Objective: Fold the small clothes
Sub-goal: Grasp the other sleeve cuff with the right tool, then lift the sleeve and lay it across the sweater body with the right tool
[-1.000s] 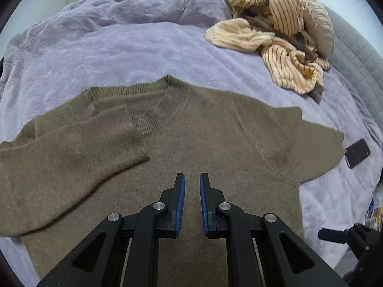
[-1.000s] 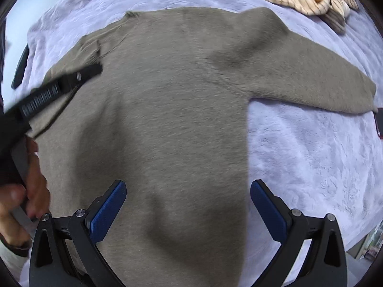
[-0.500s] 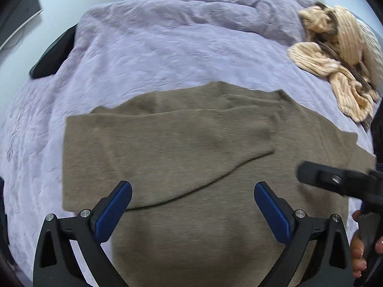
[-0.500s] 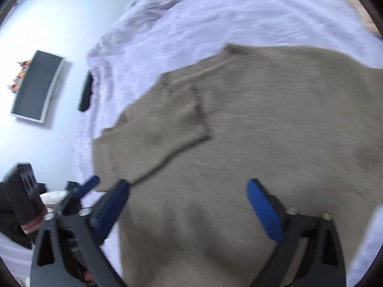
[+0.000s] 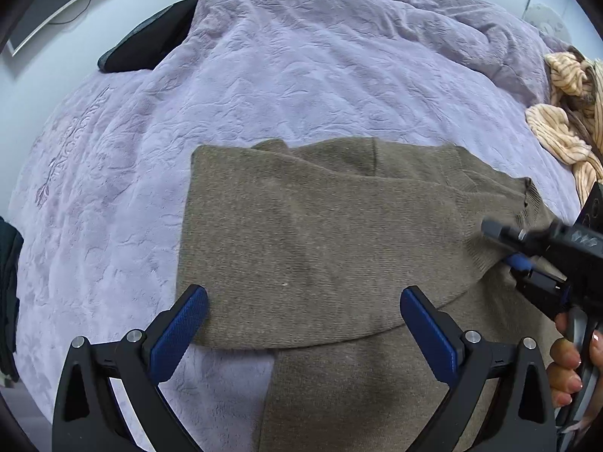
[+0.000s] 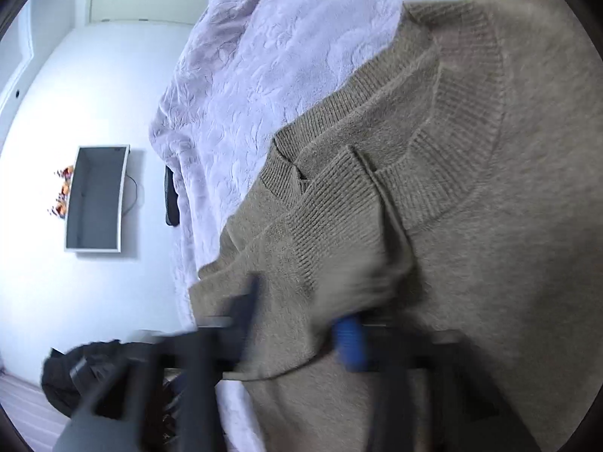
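Olive knit sweater (image 5: 320, 233), ribbed cuff and collar, sleeve folded across, flat on the embossed lilac plush bedspread (image 5: 301, 86). My left tongs (image 5: 303, 324) spread, empty; my right tongs (image 6: 301, 324) pinched on the ribbed sleeve cuff (image 6: 339, 226).

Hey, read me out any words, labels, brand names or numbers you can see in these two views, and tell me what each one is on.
No text can be read in either view.
right gripper: pale embossed marks on its black body, too blurred to read.
lilac bedspread: embossed leaf sprig, a pattern, no words.
brown sweater: no tag or label showing.
wall screen: blank.
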